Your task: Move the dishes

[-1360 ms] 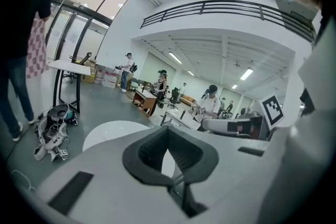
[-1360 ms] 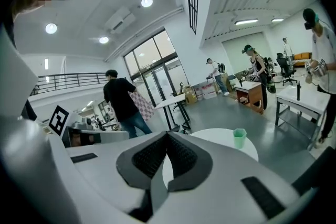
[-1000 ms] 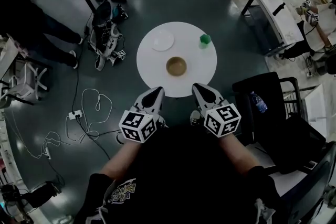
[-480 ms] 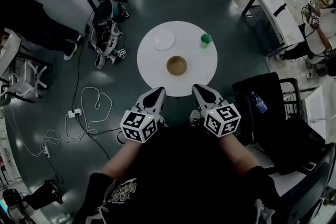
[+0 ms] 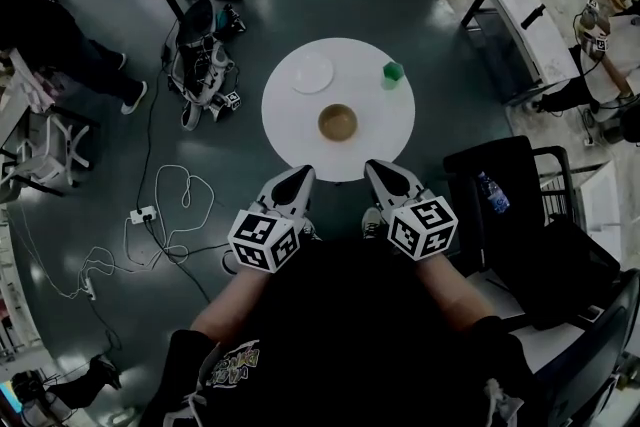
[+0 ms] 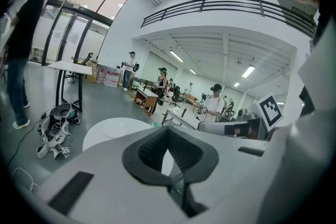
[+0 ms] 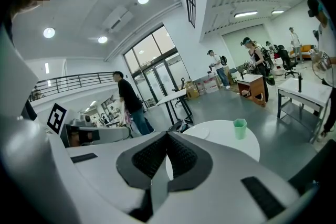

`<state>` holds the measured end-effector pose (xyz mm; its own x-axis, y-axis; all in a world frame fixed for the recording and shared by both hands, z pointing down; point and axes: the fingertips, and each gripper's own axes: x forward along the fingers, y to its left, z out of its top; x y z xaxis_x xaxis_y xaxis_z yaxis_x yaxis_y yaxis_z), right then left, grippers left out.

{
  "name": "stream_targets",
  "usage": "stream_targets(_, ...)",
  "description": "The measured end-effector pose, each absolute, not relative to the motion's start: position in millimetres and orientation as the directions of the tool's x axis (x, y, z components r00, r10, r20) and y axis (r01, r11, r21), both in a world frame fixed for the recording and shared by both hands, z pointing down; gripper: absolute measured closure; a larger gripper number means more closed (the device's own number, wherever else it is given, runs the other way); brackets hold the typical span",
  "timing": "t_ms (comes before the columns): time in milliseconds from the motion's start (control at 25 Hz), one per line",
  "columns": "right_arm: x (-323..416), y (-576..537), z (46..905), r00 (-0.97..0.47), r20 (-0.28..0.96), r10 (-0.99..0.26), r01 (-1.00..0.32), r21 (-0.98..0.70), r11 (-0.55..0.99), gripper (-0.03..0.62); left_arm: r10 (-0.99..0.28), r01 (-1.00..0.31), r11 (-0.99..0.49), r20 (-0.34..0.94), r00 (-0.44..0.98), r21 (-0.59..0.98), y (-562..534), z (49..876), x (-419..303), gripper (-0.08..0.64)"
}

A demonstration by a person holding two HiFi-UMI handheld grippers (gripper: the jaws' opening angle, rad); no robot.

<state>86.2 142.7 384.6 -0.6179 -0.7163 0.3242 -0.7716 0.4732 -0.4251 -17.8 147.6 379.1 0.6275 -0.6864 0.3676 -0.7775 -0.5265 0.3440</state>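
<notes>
A round white table [image 5: 375,130] stands ahead of me on the dark floor. On it are a white plate [image 5: 312,74] at the back left, a brown bowl [image 5: 338,123] in the middle and a green cup [image 5: 392,72] at the back right. My left gripper [image 5: 297,176] and right gripper [image 5: 378,168] hover side by side at the table's near edge, both shut with nothing between the jaws. The right gripper view shows the right gripper [image 7: 168,137] short of the green cup [image 7: 240,128] and plate [image 7: 197,132]. In the left gripper view, the left gripper [image 6: 168,130] covers most of the table [image 6: 105,132].
A black chair [image 5: 505,177] with a bottle [image 5: 490,194] stands close on my right. Cables [image 5: 170,215] and a pile of gear [image 5: 200,65] lie on the floor at the left. A person [image 5: 60,50] stands far left; desks [image 5: 525,20] are at the back right.
The person at the far left has stepped further left. Both grippers have stayed shut and nearly still at the table's near edge.
</notes>
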Motion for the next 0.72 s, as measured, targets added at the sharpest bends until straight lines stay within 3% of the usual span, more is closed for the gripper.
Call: stream_targets(720,85.1,148.3,378.9,-0.616,0.317,-0.721,-0.774,-0.414,0.479,0.571,-0.682,-0.767,-0.545,0.353,0.641,0.339,152.0,372.9,-16.0,0.554)
